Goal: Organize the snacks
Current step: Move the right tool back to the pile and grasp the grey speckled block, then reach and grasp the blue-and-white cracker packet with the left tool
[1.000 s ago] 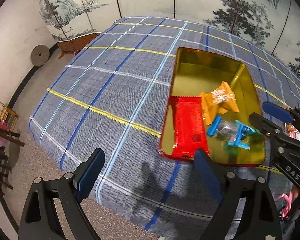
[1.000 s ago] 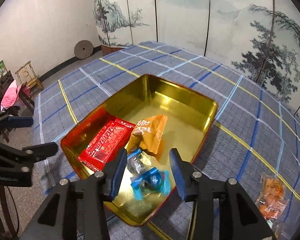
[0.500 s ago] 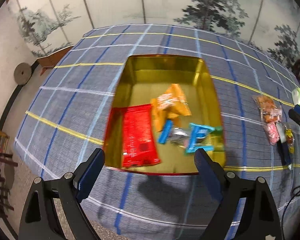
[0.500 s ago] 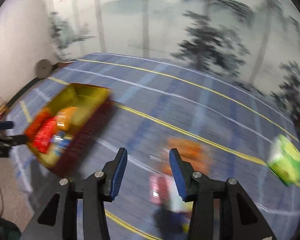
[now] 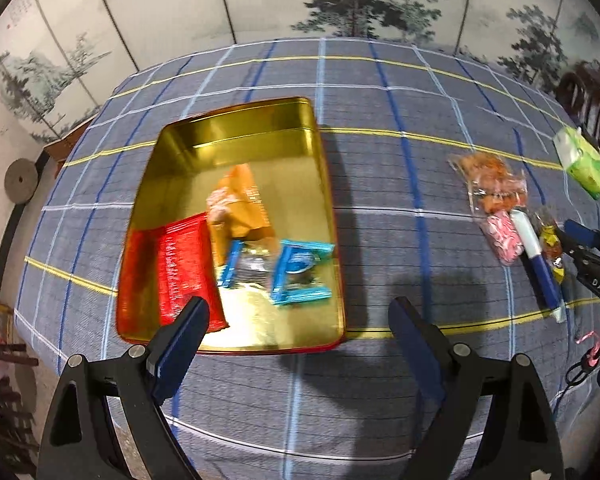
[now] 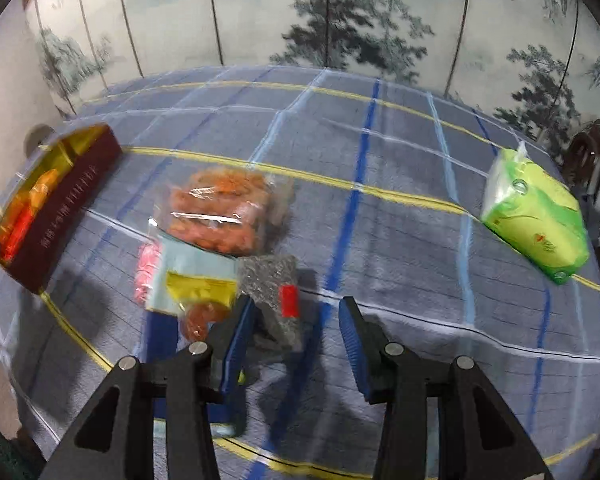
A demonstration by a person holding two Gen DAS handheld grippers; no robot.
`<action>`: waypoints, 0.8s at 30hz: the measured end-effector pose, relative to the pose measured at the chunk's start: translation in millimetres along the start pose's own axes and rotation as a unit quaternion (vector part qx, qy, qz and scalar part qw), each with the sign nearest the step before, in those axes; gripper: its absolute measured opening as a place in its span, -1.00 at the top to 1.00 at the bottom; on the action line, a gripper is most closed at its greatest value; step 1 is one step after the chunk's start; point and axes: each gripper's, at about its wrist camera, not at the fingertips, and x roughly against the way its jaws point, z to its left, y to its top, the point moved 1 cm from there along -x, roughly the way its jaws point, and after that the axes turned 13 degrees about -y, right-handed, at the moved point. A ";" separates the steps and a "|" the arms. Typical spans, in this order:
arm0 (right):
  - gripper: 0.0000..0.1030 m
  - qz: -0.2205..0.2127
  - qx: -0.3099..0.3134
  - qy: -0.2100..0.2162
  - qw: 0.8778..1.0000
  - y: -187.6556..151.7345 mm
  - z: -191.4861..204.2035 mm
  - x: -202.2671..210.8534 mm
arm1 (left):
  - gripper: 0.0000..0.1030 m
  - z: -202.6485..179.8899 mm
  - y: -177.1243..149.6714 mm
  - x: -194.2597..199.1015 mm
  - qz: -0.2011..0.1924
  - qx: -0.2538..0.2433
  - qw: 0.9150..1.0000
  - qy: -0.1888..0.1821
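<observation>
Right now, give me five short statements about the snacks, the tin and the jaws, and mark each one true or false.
1. A red packet lies inside the gold tin. True.
2. The green pack is in the tin. False: it lies on the checked tablecloth, far from the tin.
3. The right gripper holds a snack. False: its jaws stand apart, nothing clamped.
4. The clear bag of orange snacks lies outside the tin. True.
5. The left gripper is shut. False: its jaws stand wide apart over the tin's near edge.
</observation>
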 end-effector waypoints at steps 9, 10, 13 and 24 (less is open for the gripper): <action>0.13 0.007 0.020 0.012 1.000 -3.7 10.8 -6.7 | -0.73 -29.2 -0.4 -18.8 0.027 -0.020 0.999 -0.012; 0.13 0.011 0.013 0.018 1.000 -3.9 7.7 -10.0 | -0.73 -32.1 -0.2 -20.3 0.030 -0.021 0.999 -0.013; 0.23 0.014 -0.004 0.036 0.999 -3.3 1.9 -15.0 | -0.73 -42.6 0.4 -25.1 0.036 -0.025 0.999 -0.022; 0.31 -0.020 -0.016 -0.012 1.000 -3.1 -23.6 -22.1 | -0.73 -87.1 4.8 -34.9 0.051 -0.037 0.995 -0.072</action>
